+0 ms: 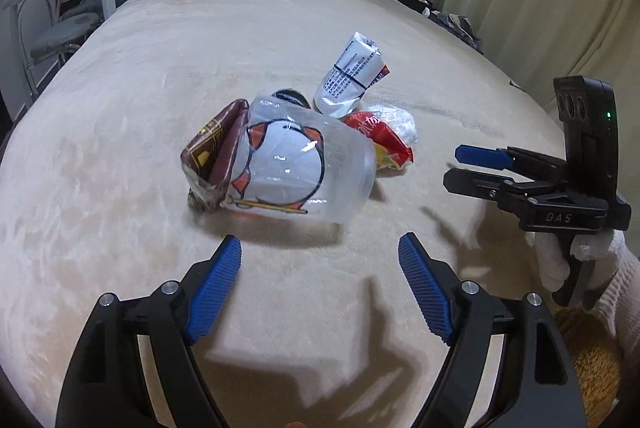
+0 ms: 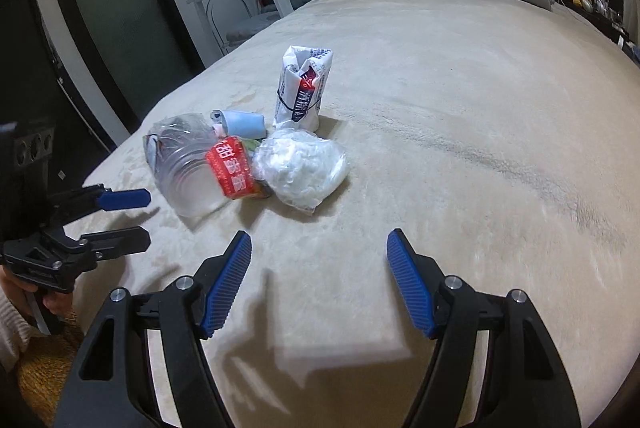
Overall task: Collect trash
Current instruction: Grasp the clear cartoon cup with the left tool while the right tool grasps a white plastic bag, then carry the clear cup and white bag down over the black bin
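Both views evenly lit, moderate brightness, cool indoor cast. Light comes from above and behind the cameras: hard-edged shadows of the fingers fall forward onto the bed, soft edges further out. Specular glare spots on the clear plastic bottle; mild sheen on the white plastic bag. Heavy fisheye bowing, bed edge curves, black vignette in all corners. Centre sharp; slight motion smear on the red wrapper and along the periphery. Far wall dark, low detail.
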